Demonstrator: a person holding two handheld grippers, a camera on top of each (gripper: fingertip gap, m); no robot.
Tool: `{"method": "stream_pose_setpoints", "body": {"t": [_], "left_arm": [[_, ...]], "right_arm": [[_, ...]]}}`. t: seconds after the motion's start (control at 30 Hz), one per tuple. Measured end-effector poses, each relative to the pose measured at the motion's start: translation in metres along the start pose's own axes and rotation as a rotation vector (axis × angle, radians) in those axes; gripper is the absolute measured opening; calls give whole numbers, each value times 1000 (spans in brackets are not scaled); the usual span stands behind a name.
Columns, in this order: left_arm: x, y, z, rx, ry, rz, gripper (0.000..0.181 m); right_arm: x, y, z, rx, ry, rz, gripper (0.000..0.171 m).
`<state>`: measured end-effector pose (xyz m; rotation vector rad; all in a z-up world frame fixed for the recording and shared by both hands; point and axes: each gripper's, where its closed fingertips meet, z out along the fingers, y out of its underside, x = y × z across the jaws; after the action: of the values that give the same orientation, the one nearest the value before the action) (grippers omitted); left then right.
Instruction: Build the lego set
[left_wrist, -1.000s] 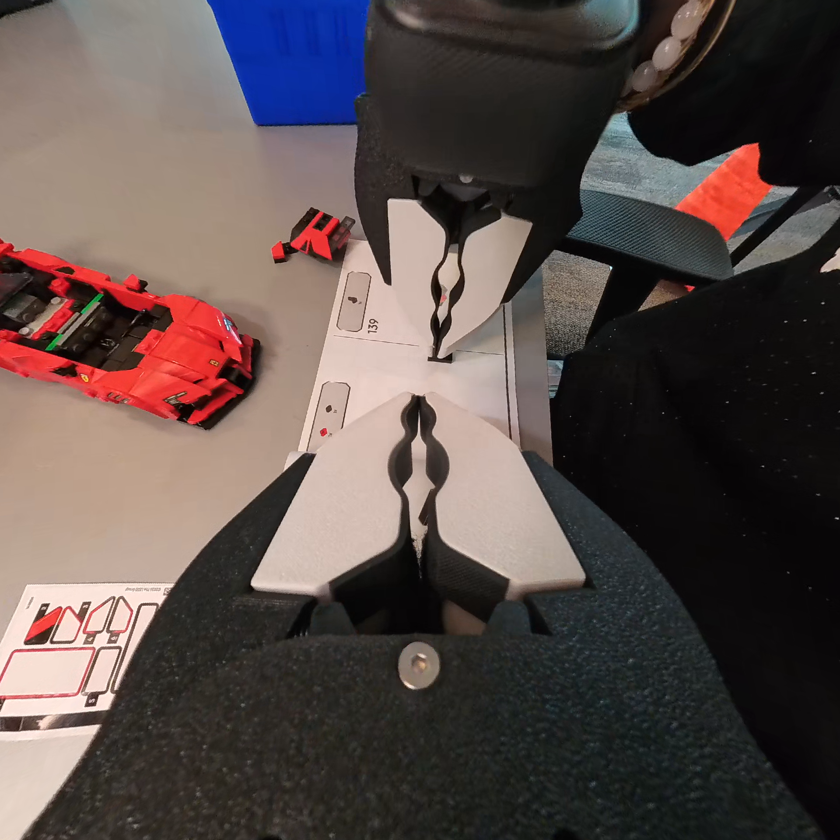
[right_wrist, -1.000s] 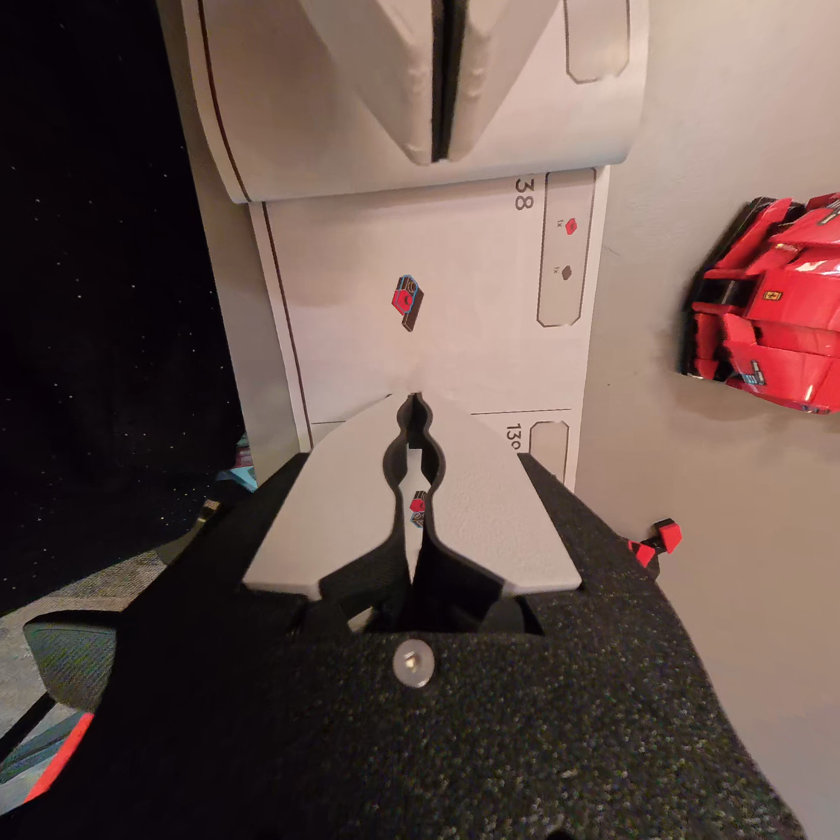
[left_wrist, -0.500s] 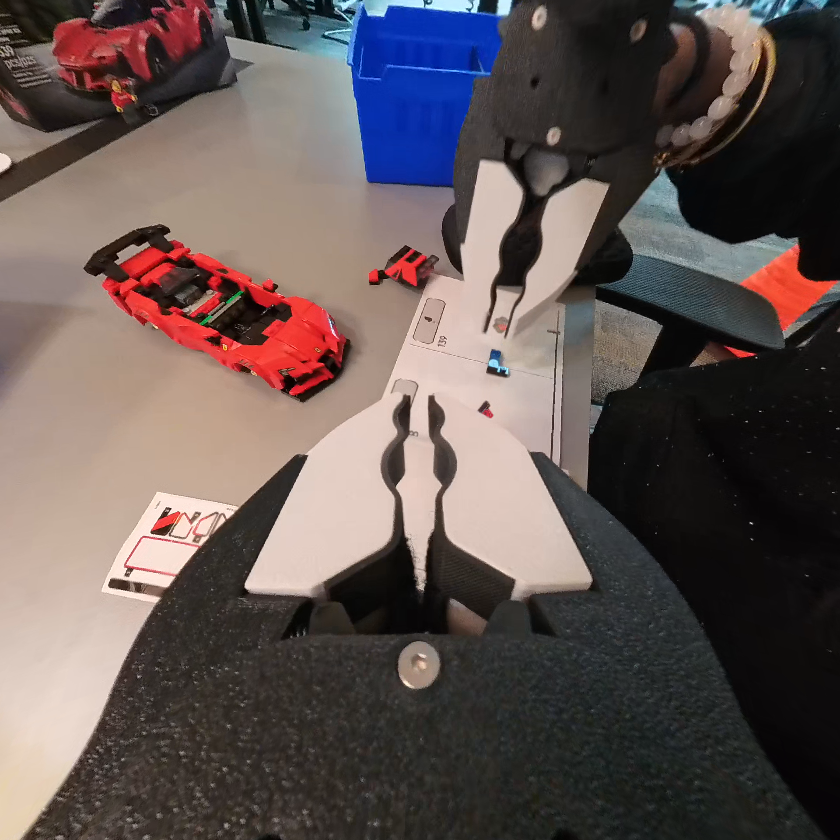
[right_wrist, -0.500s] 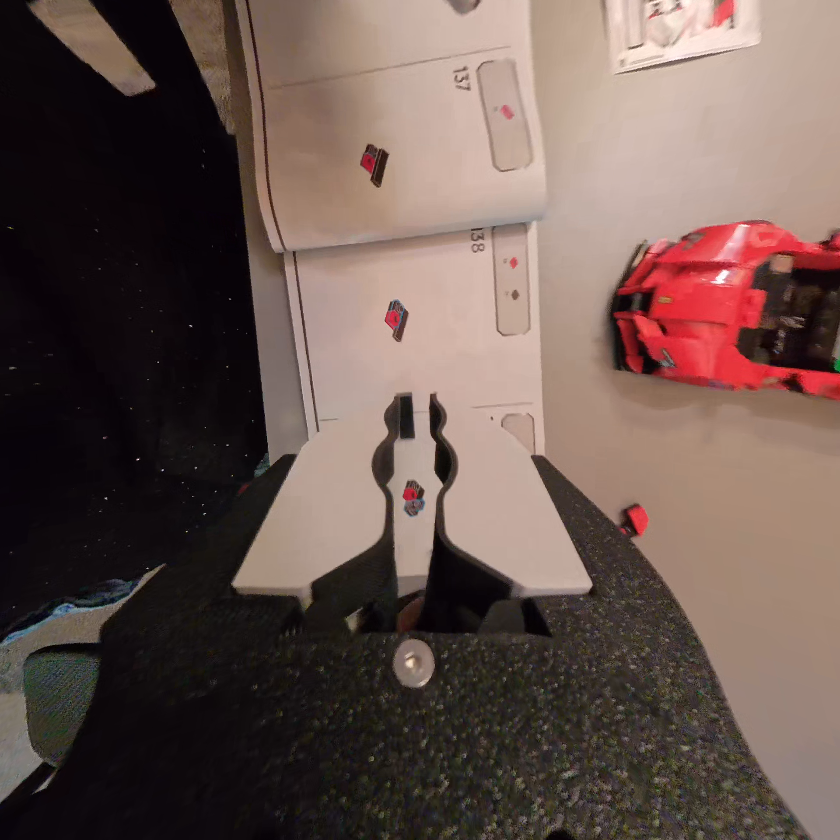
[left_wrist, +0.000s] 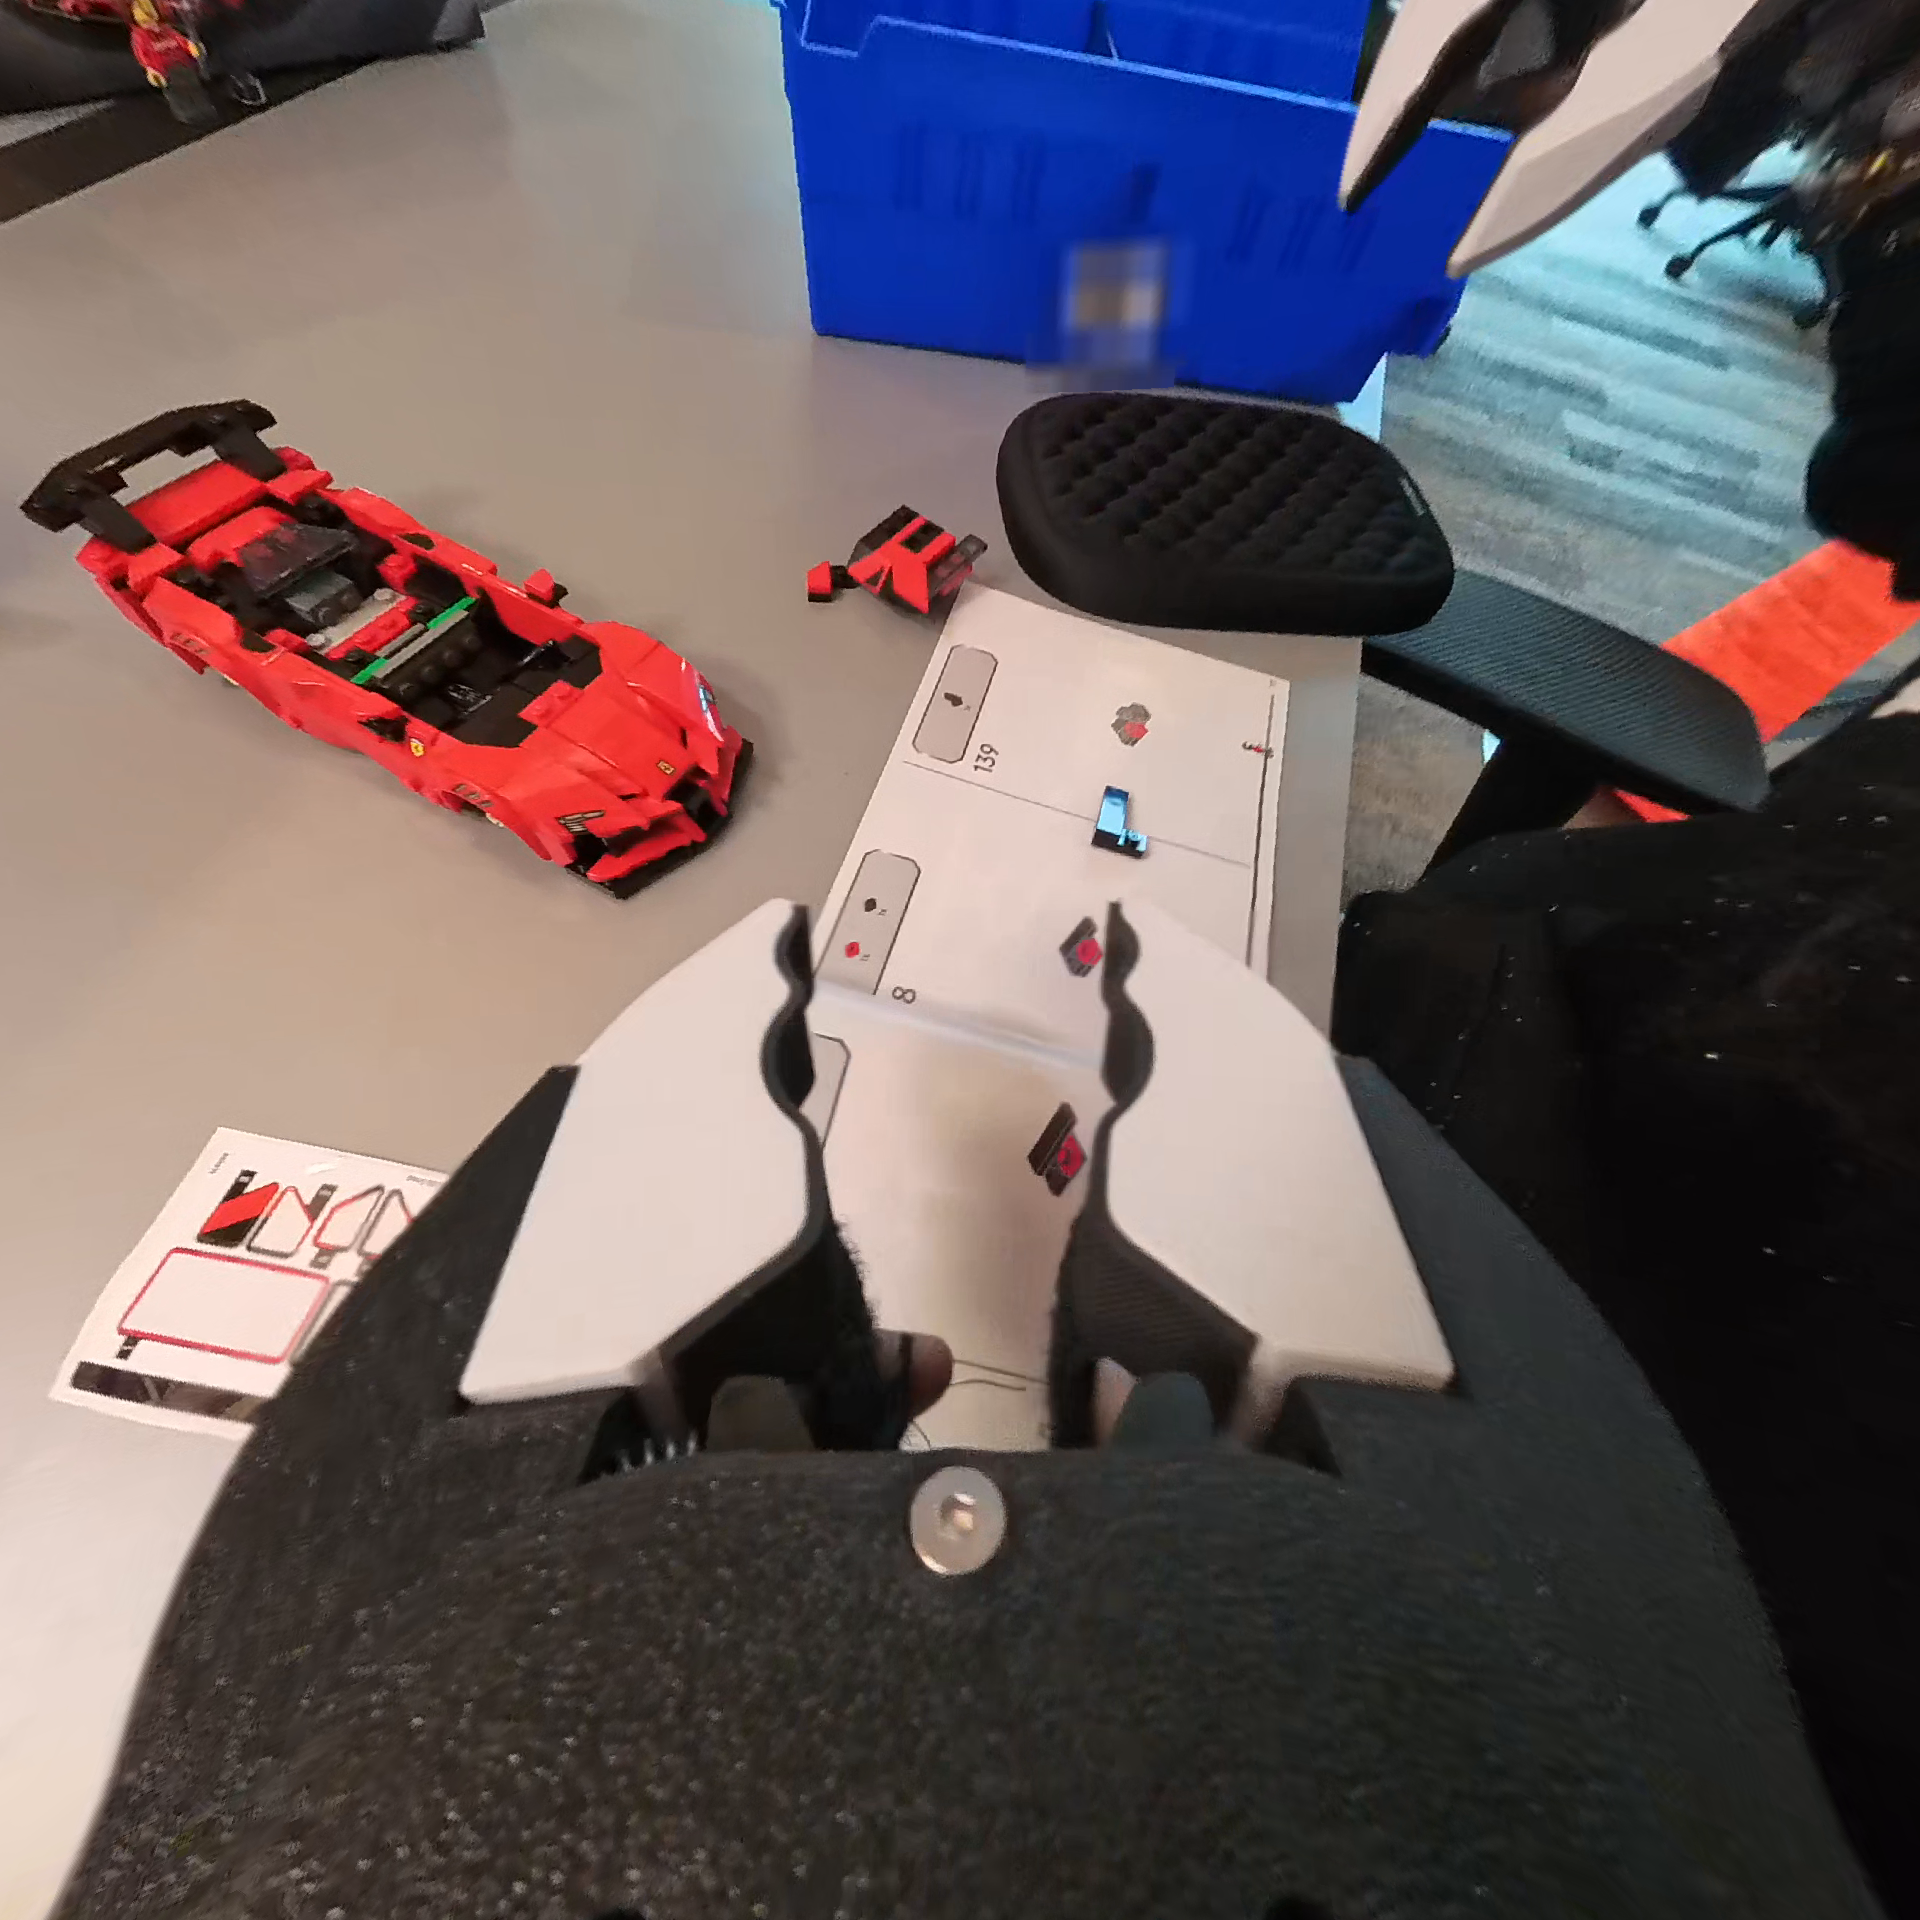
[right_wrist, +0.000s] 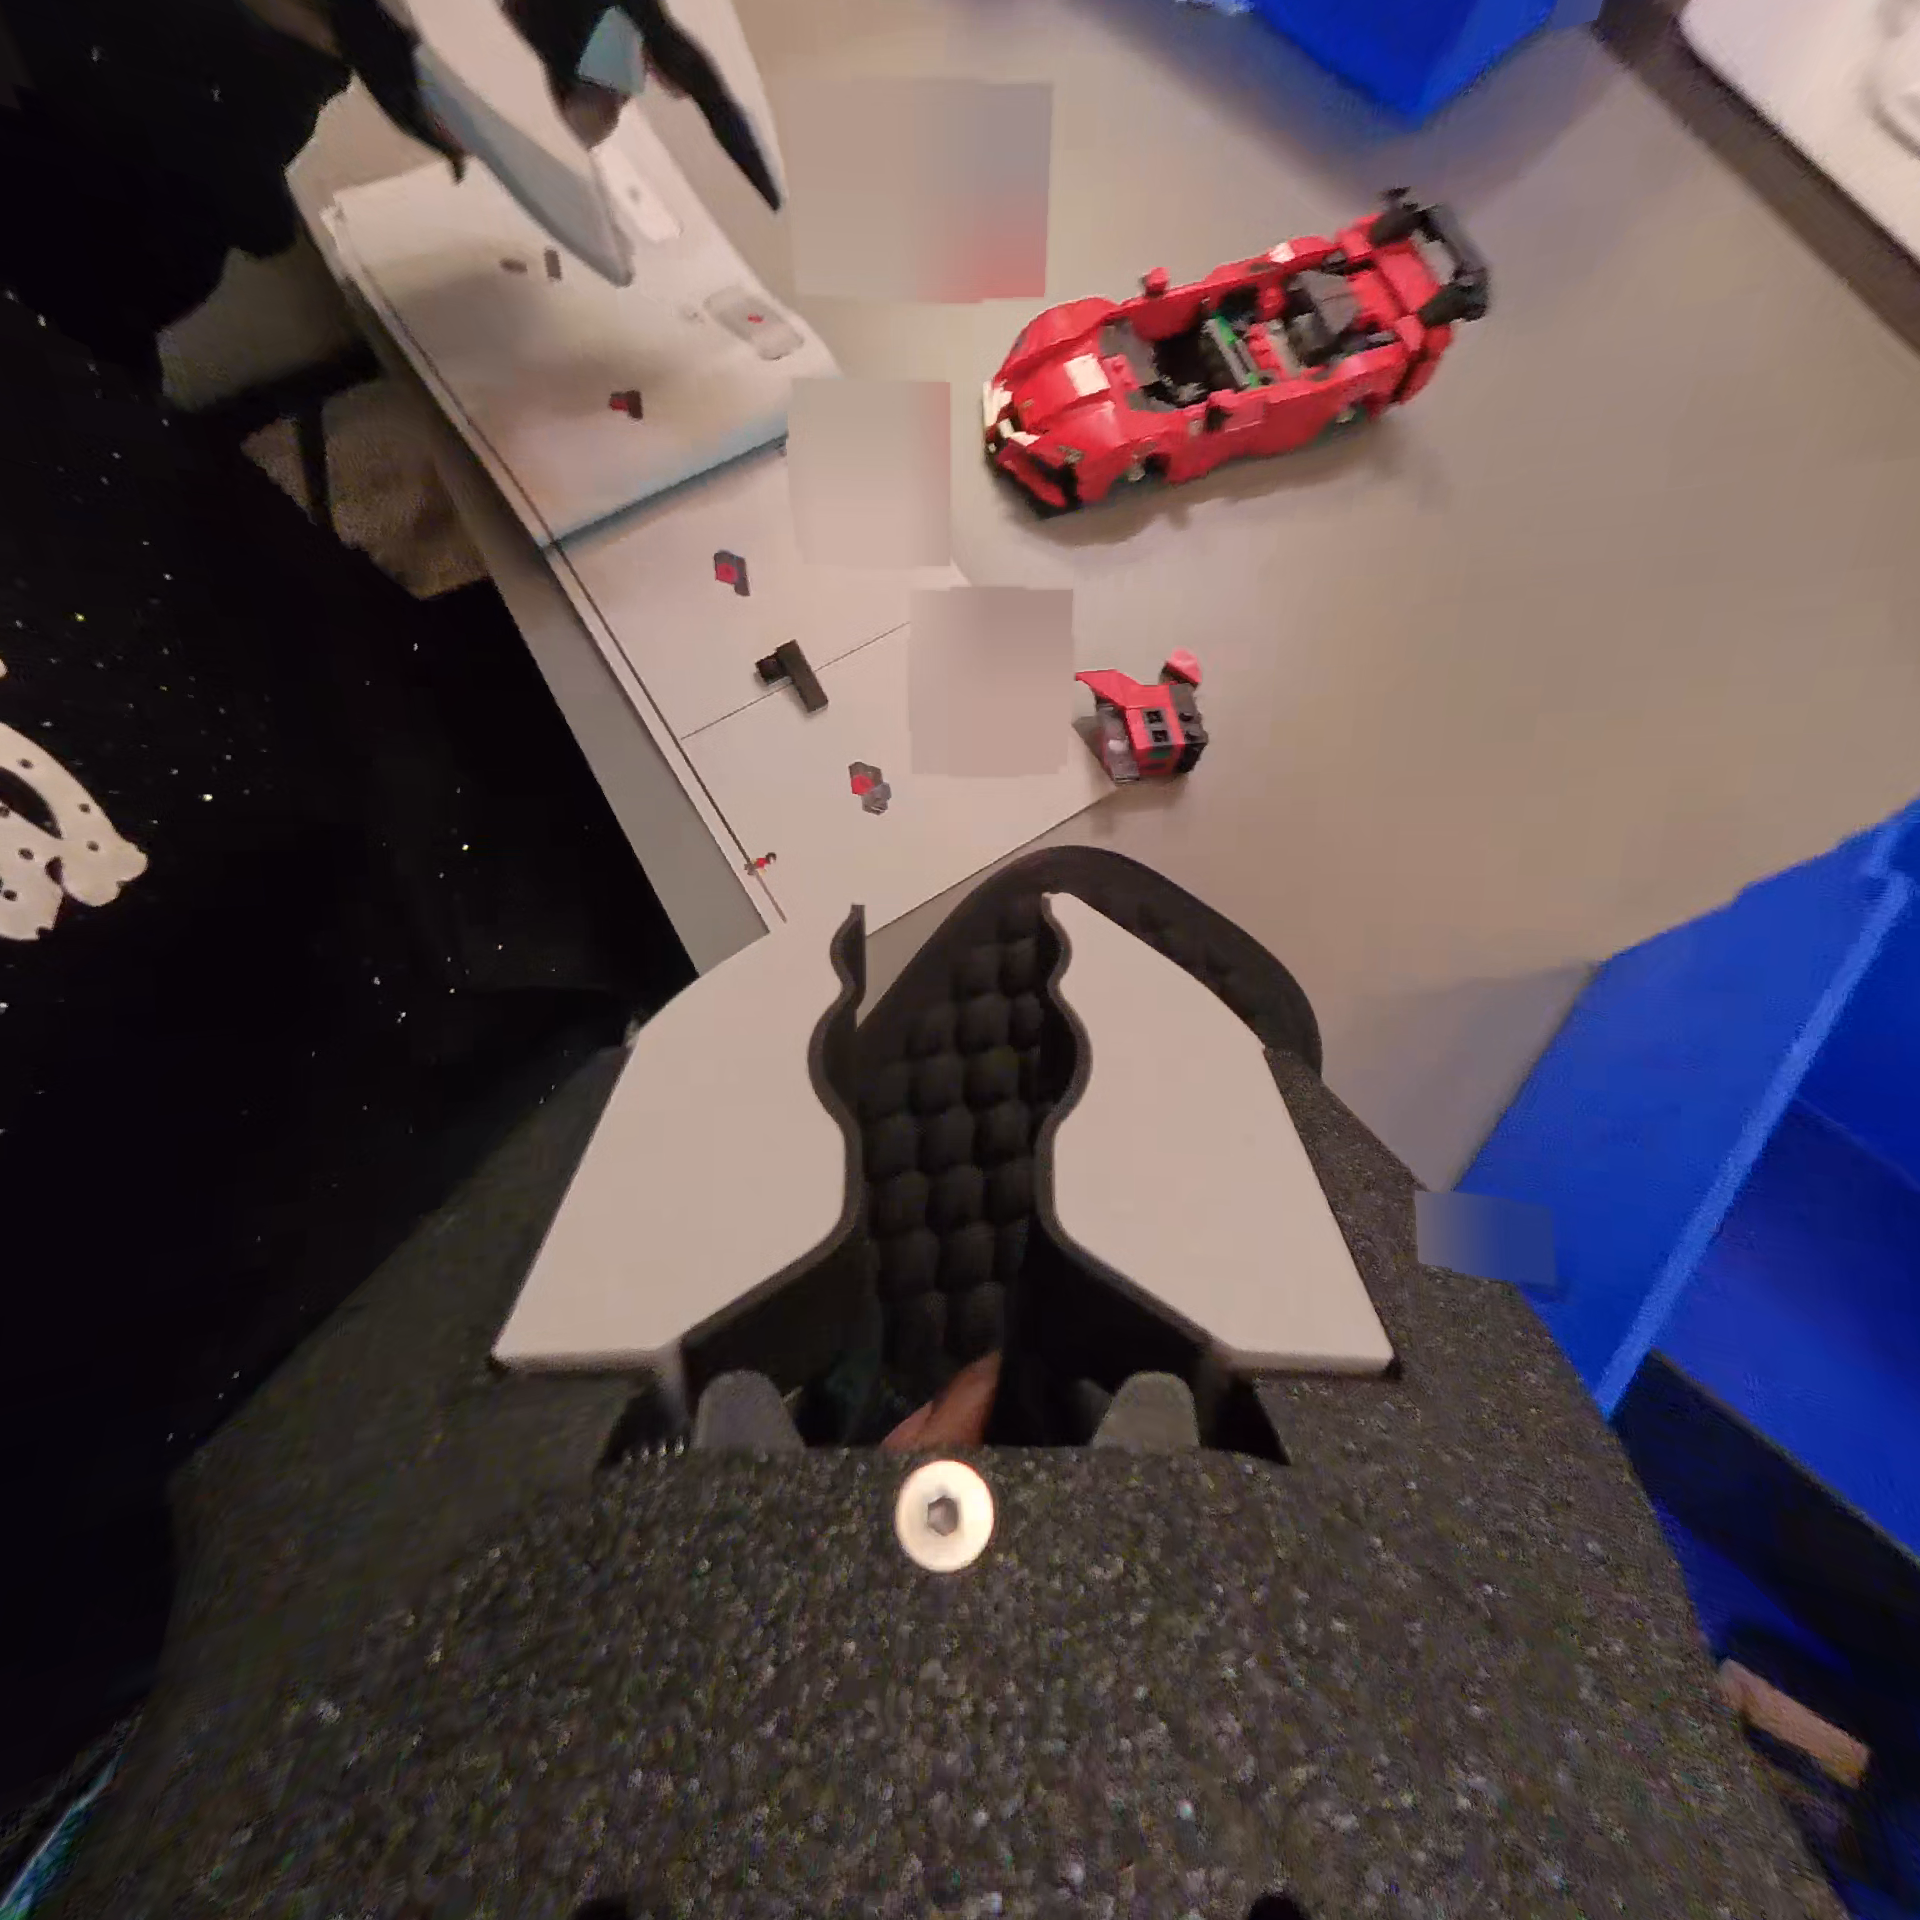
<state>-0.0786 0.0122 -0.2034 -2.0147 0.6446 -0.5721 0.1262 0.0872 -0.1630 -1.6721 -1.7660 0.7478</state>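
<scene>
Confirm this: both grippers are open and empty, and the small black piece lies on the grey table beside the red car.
One thing is wrong: the small black piece lies on the open instruction booklet, not beside the red car, as the right wrist view shows. The left gripper and right gripper do have open, empty jaws.

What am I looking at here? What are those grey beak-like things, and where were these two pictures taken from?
A person holds one handheld clamp in each hand, and each carries a camera looking along its two grey fingers. One picture comes from the left gripper, the other from the right gripper. Both are open and hold nothing. On the grey table lie a partly built red brick car, a small red and black brick assembly, an open white instruction booklet with a small black piece on it, a white sticker sheet and a blue plastic bin.
</scene>
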Motion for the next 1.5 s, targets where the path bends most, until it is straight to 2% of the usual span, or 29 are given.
{"method": "stream_pose_setpoints", "body": {"t": [0.1,0.2,0.4,0.6,1.5], "left_arm": [[6,-3,-5,43,7,-43,77],[7,-2,-19,83,-34,-77,84],[13,9,-58,161,-123,-103,69],[15,26,-76,126,-184,-95,75],[27,34,-55,97,-90,-39,47]], "right_arm": [[-1,2,1,79,10,23,30],[-16,5,20,88,-69,15,30],[-42,4,71,43,-244,-60,23],[-51,-9,96,25,-289,-100,22],[-52,6,105,-56,-270,-73,17]]}}
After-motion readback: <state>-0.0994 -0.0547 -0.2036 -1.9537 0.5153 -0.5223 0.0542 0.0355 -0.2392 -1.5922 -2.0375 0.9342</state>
